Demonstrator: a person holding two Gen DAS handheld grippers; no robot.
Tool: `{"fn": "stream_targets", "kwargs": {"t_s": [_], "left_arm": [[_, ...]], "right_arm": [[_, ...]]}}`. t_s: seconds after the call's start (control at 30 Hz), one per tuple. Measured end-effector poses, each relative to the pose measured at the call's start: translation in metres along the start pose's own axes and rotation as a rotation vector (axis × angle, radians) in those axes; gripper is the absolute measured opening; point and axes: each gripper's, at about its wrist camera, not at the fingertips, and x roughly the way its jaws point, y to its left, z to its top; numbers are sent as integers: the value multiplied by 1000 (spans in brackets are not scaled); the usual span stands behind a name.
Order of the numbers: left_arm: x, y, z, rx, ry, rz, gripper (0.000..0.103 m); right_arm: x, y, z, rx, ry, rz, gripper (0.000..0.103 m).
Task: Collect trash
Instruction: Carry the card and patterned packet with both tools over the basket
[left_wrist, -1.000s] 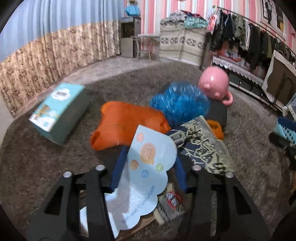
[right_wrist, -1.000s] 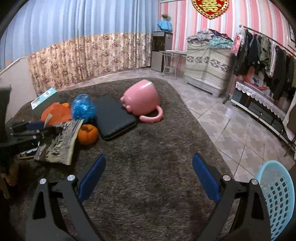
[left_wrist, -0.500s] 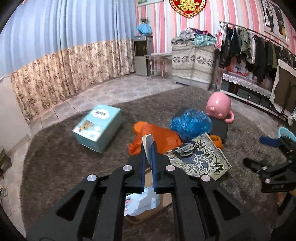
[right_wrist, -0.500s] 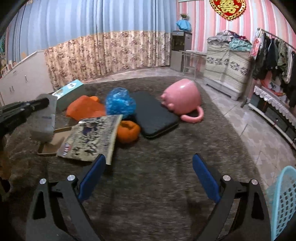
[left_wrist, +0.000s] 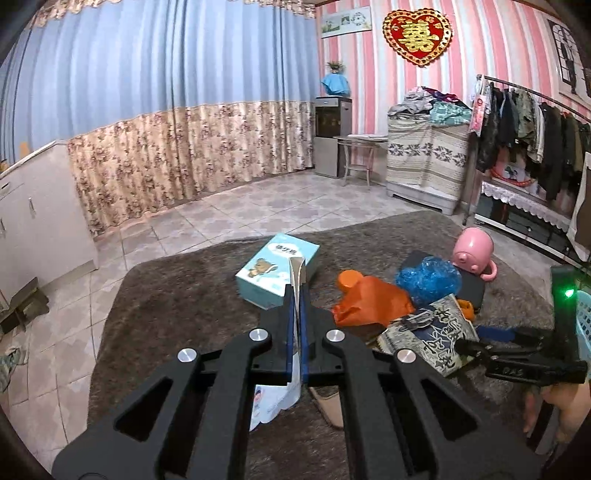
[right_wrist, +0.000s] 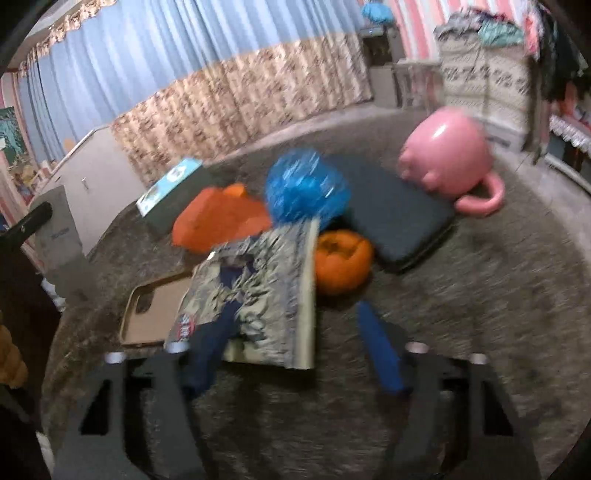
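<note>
Two grippers: left gripper clenched on a paper wrapper; right gripper, fingers closing, straddles a patterned packet, ungripped. Thin wrapper may slip.

pink mug, orange bag, blue bag

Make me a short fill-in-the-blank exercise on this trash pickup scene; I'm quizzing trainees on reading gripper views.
1. The left tool is shut on a thin ____ wrapper.
2. The pig-shaped mug lying on the rug is ____ in colour.
3. The crumpled bag beside the orange bag is ____.
4. The right tool has just been closing, above the printed ____.

Missing words: paper; pink; blue; packet
</note>
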Motion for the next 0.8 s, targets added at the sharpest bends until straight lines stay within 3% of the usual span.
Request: {"fn": "stream_targets", "kwargs": {"t_s": [0.1, 0.17, 0.33, 0.5, 0.8], "left_arm": [[-6, 0, 2, -9, -7, 3, 1], [-13, -3, 4, -13, -19, -4, 1], [-32, -23, 11, -7, -55, -50, 1], [-46, -55, 14, 4, -75, -118, 1], [-67, -151, 17, 63, -112, -284, 2]], "right_arm": [[-3, 6, -2, -30, -17, 23, 19], [-12, 7, 0, -39, -38, 40, 12], [-52, 4, 0, -55, -120, 39, 11], [-112, -16, -5, -52, -206, -32, 11], [-206, -83, -39, 36, -290, -252, 11]]}}
